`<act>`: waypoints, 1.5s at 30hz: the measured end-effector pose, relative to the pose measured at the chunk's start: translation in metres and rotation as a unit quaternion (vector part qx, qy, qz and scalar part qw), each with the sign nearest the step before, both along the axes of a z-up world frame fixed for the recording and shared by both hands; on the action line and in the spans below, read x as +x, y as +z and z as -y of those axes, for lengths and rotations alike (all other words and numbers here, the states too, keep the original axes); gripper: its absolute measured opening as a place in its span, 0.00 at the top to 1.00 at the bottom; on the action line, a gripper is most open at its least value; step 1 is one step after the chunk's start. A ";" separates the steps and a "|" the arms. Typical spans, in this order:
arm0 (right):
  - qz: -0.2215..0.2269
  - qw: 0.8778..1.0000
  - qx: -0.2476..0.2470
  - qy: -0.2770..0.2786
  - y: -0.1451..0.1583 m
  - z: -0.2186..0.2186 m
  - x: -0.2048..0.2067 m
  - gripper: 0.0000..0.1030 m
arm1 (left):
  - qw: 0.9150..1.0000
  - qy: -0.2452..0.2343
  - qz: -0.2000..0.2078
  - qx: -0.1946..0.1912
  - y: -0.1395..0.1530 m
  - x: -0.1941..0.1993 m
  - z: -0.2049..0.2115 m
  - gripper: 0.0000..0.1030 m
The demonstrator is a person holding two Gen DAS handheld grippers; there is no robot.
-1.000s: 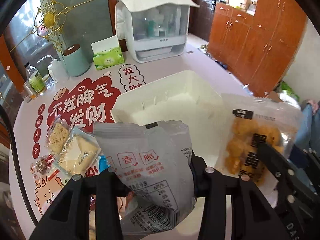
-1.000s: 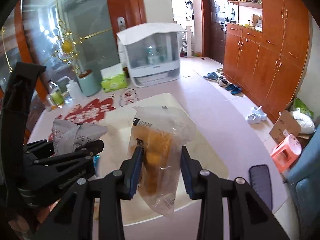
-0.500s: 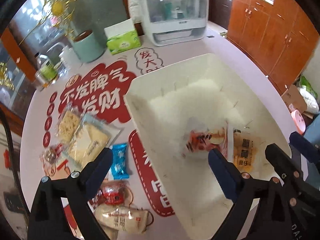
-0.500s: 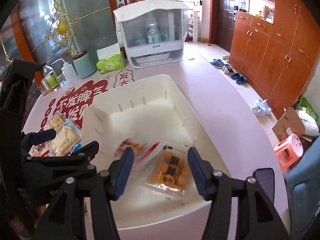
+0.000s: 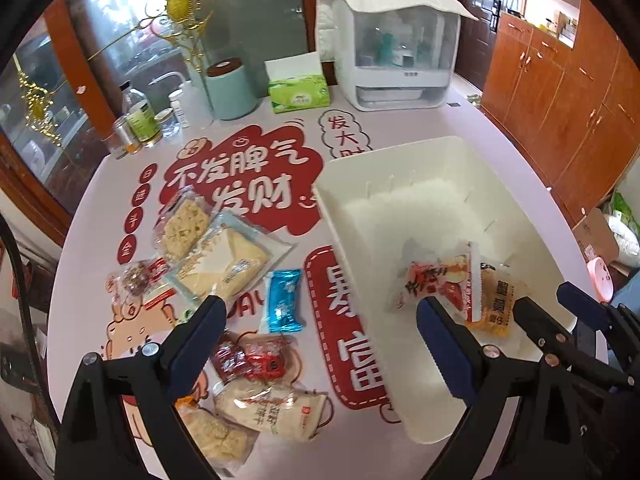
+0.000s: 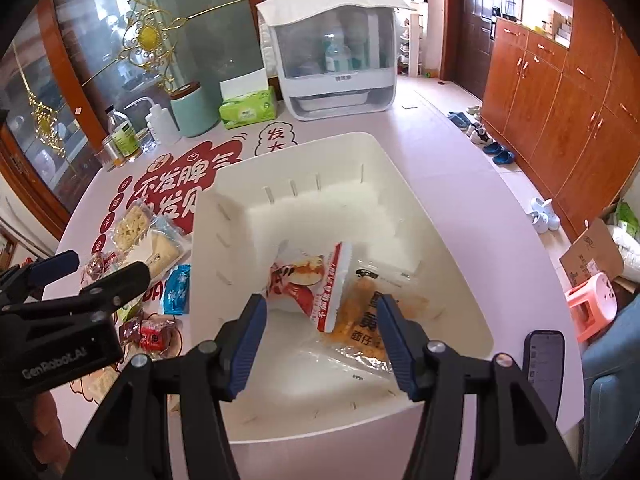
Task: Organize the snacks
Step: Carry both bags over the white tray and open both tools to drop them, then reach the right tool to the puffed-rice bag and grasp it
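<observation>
Both claws released, nothing gripped: left gripper (image 5: pixel 320 320) spread above table snacks, right gripper (image 6: pixel 320 320) spread over white bin (image 6: pixel 400 168). Two packets lodged at bin's near end — red-white packet (image 6: pixel 308 280) leaned on orange packet (image 6: pixel 372 320). Far half of bin kept open. Loose snacks — blue packet (image 5: pixel 284 296) among them — clustered just beside bin's left wall; wall to be cleared on approach.

A white rectangular plastic bin (image 6: pixel 280 168) stood on the surface toward its right edge. Inside, near the bin's near right corner, a red-and-white snack packet (image 6: pixel 308 280) lay tilted, overlapping a clear bag of orange-yellow fried snacks (image 6: pixel 360 320). Along the surface's left and near edges lay a blue wrapped snack (image 5: pixel 284 300), clear packs of pale biscuits (image 5: pixel 216 256), a red wrapped sweet (image 5: pixel 256 360) and a beige noodle-like pack (image 5: pixel 272 408).
</observation>
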State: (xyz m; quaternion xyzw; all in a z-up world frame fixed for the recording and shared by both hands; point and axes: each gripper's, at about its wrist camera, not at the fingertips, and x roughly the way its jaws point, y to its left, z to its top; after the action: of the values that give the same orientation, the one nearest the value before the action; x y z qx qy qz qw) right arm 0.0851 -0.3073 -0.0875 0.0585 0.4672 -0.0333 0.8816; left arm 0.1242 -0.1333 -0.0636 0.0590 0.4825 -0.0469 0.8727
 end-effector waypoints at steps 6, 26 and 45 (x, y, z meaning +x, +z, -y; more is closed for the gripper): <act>0.002 1.000 0.006 0.014 0.005 -0.013 -0.006 0.44 | 1.000 0.024 0.013 -0.004 0.010 -0.013 -0.034 0.07; -0.002 0.991 0.013 0.136 0.014 -0.147 -0.018 0.44 | 0.990 0.139 0.016 0.008 0.002 -0.063 -0.210 0.07; -0.085 0.947 0.024 0.309 -0.075 -0.268 -0.030 0.44 | 0.989 0.096 -0.113 0.017 -0.096 -0.071 -0.275 0.07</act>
State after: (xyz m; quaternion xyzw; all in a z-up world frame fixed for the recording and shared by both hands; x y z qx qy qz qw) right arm 0.0555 -0.0391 -0.1624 -0.0705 0.5362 0.2474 0.8039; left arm 0.0536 0.1419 -0.1596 0.0218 0.5822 0.0393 0.8118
